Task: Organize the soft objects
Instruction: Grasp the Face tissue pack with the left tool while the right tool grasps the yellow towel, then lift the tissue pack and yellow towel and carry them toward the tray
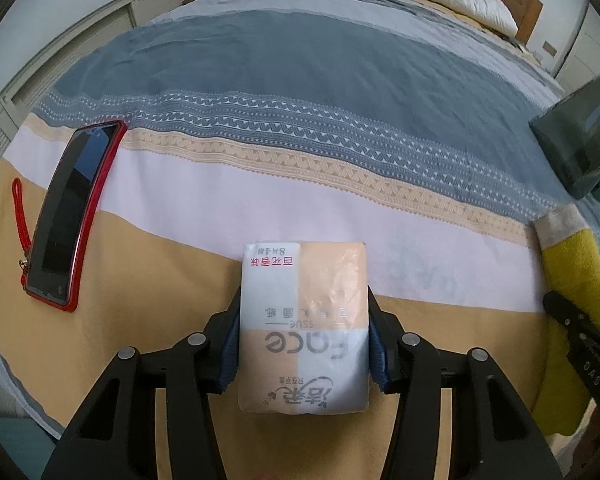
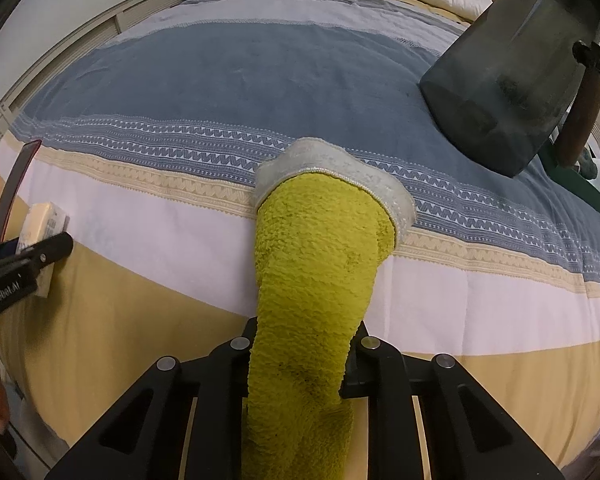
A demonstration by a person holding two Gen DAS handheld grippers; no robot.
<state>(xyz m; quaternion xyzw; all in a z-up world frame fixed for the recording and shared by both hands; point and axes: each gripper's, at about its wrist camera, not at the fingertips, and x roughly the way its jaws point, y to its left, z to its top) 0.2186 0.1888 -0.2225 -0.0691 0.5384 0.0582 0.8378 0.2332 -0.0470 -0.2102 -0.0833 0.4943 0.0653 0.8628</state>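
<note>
Two grippers, each clamped on a soft item above a striped bed.

Left gripper (image 1: 304, 340) squeezes a tissue pack (image 1: 304, 328) between both fingers, held at 6 o'clock. Right gripper (image 2: 300, 364) pinches a yellow sock (image 2: 316, 280) that rises toward 12. Farther off, a red-cased phone (image 1: 68, 212) lies at 9 o'clock on the bedspread (image 1: 300, 100); a dark bin (image 2: 512, 72) sits at 2.

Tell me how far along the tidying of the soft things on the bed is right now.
Nothing looks put away yet. Both items are in hand: the left claw is shut on the tissue pack, and the right claw is shut on the yellow sock. Left to do: place both, perhaps in the dark bin on the bedspread.
</note>
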